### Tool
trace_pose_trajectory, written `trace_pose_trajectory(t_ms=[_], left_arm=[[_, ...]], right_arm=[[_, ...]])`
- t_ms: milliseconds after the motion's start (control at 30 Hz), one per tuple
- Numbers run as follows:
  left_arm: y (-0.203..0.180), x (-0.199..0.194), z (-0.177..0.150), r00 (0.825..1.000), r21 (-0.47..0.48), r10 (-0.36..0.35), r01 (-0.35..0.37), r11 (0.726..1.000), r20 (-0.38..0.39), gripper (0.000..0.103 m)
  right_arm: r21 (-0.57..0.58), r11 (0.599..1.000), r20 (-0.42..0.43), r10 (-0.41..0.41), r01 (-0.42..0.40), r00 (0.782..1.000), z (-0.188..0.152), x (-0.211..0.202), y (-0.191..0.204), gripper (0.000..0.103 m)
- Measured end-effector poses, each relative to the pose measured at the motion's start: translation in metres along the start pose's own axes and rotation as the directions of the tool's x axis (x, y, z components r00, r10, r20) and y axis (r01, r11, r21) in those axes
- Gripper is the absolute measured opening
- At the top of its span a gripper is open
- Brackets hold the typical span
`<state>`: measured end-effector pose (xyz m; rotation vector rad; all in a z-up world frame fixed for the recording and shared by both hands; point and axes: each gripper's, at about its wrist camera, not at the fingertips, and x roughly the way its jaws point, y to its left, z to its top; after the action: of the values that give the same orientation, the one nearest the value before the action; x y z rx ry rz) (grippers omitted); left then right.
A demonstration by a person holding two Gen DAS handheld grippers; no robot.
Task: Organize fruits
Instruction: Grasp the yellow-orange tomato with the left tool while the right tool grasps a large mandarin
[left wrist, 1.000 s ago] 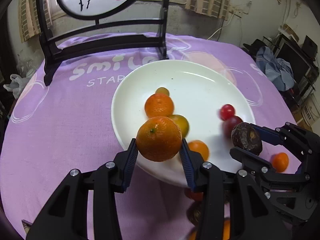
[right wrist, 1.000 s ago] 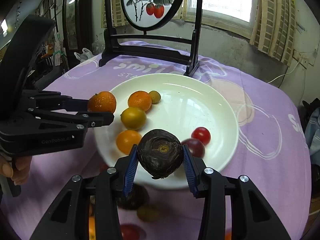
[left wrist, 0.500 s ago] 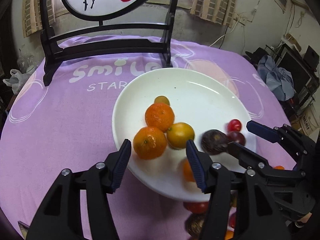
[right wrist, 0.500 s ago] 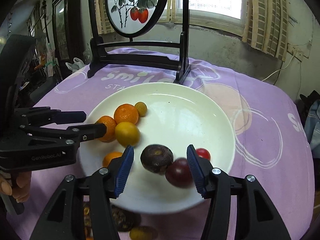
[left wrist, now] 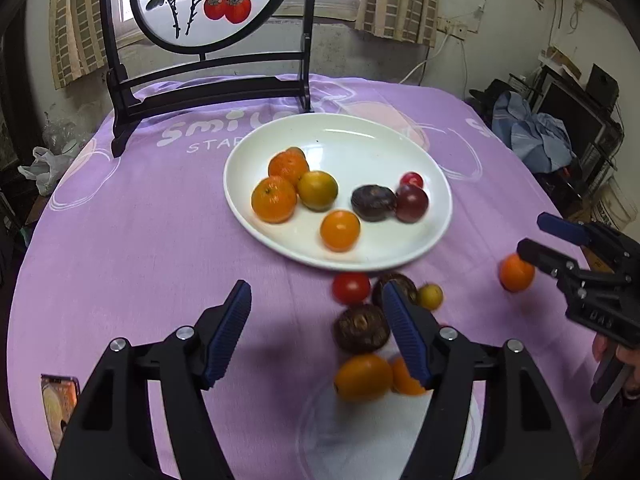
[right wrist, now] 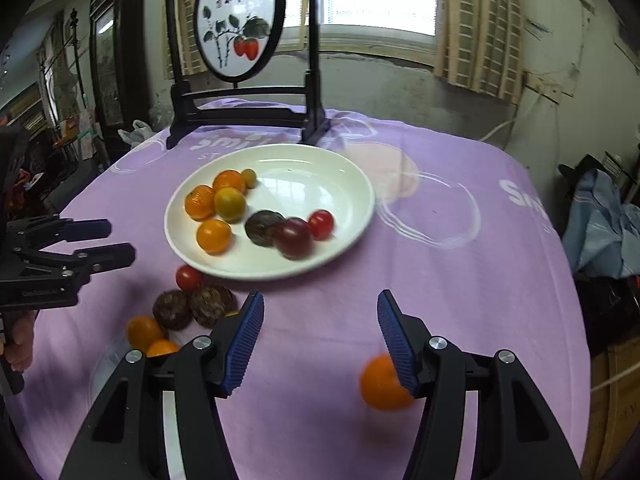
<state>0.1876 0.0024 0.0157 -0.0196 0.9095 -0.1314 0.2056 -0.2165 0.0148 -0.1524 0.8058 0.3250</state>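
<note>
Black screen stand [left wrist: 208, 92] behind plate [left wrist: 360, 136]

A glossy white plate [left wrist: 438, 184] sits on matt purple cloth [left wrist: 140, 248].

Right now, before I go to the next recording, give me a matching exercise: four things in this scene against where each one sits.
Things:
1. dark purple fruit
2. red cherry tomato
3. lone orange fruit
4. painted screen stand

Places:
A. on the cloth just off the plate's near rim
B. at the far end of the table, behind the plate
C. on the white plate
D. on the cloth by the right gripper's finger

Pairs: 1-C, 2-A, 3-D, 4-B
</note>
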Motion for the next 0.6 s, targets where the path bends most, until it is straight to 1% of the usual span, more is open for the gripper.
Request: trace_pose_trajectory(t_ms=[100,133,233,300,400,600], left_arm=[[-0.001,-0.013,-0.013,1.000,-0.002,-0.009,0.009,1.000,0.010,0.070],[-0.002,-0.016,-0.018,1.000,-0.002,-0.007,0.007,1.000,0.012,0.071],[-0.003,-0.022,-0.037,1.000,-0.002,-0.005,0.005,1.000,0.009,0.072],[-0.003,-0.020,-0.047,1.000,-0.003,0.002,-0.002,1.000,-0.008,0.072],[0.001,-0.015,-0.063,0.999,-0.017,-0.014,0.013,1.000,-0.040,0.072],[0.003,-0.009,-0.083,0.998,-0.042,-0.026,0.023,0.999,-0.058,0.072]], right_arm=[[0.026,0.999,-0.008,-0.027,0.027,1.000,-0.016,-0.010,-0.011,0.062],[0.032,0.999,-0.016,-0.034,0.034,0.999,-0.021,-0.011,-0.014,0.062],[0.034,0.997,-0.041,-0.061,0.062,0.997,-0.034,-0.007,-0.020,0.062],[0.041,0.996,-0.056,-0.074,0.076,0.996,-0.041,-0.004,-0.022,0.062],[0.050,0.995,-0.080,-0.084,0.088,0.993,-0.050,0.005,-0.027,0.062],[0.062,0.994,-0.127,-0.081,0.090,0.989,-0.061,0.025,-0.028,0.062]])
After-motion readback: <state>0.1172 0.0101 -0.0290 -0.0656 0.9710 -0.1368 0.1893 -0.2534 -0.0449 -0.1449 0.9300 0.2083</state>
